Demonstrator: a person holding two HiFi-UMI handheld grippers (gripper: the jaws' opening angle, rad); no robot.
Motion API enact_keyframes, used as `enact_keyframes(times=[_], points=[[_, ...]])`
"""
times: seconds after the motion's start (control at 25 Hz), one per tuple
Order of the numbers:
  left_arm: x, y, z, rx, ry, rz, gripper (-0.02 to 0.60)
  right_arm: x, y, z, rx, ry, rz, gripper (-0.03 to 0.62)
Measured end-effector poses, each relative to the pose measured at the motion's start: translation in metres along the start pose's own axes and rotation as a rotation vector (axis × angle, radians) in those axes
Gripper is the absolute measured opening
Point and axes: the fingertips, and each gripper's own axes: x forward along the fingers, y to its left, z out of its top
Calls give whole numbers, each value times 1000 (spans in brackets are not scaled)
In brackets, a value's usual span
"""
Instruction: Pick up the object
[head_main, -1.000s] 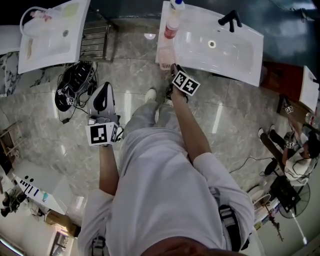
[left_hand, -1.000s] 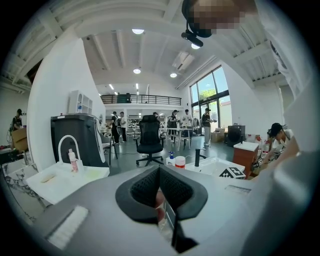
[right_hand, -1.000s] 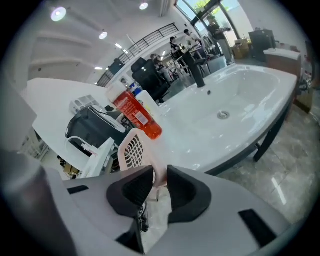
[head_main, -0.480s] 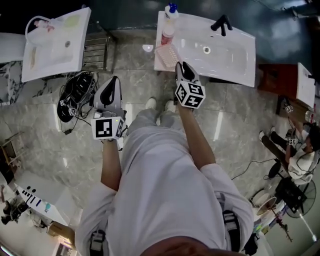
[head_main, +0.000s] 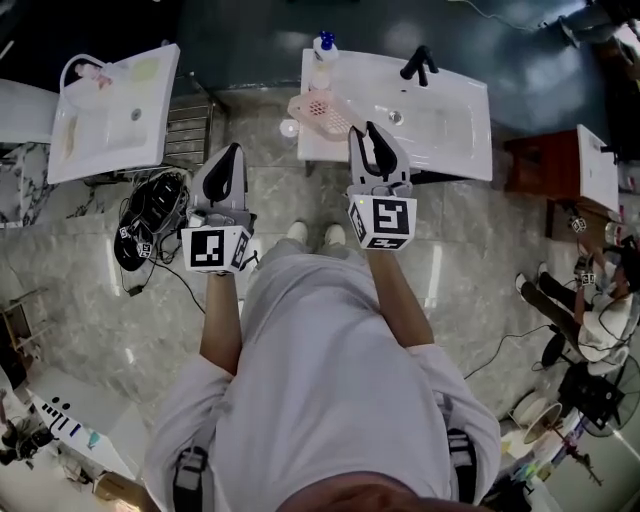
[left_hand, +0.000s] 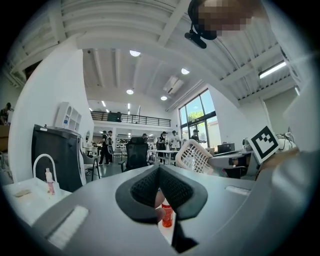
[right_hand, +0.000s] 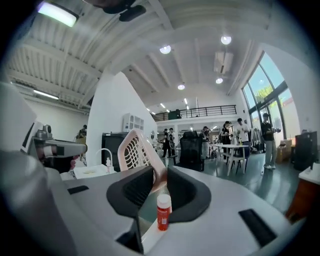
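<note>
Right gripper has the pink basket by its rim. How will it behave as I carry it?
The pink basket looks like thin openwork plastic, so it is probably light and fairly stiff. The right gripper pinches only one rim edge and the basket tilts, so it may swing or twist. Its smooth rim might slip.

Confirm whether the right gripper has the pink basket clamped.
Yes, the rim of the pink basket sits pinched between the pads of the right gripper.
</note>
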Motion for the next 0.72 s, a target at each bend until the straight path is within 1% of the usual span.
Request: enact_keyframes(times=[0.2, 0.32, 0.52, 0.72], points=[[15, -15, 21, -6, -29, -9, 0, -23, -5, 53, -74, -94, 2, 89], [22, -27, 38, 4, -56, -33, 0, -33, -15, 74, -107, -135, -8, 87], [29, -50, 52, 9, -71, -41, 0, -51, -29, 80, -143, -143, -19, 86], [29, -62, 52, 15, -69, -53, 0, -63, -34, 72, -116, -137, -21, 86]])
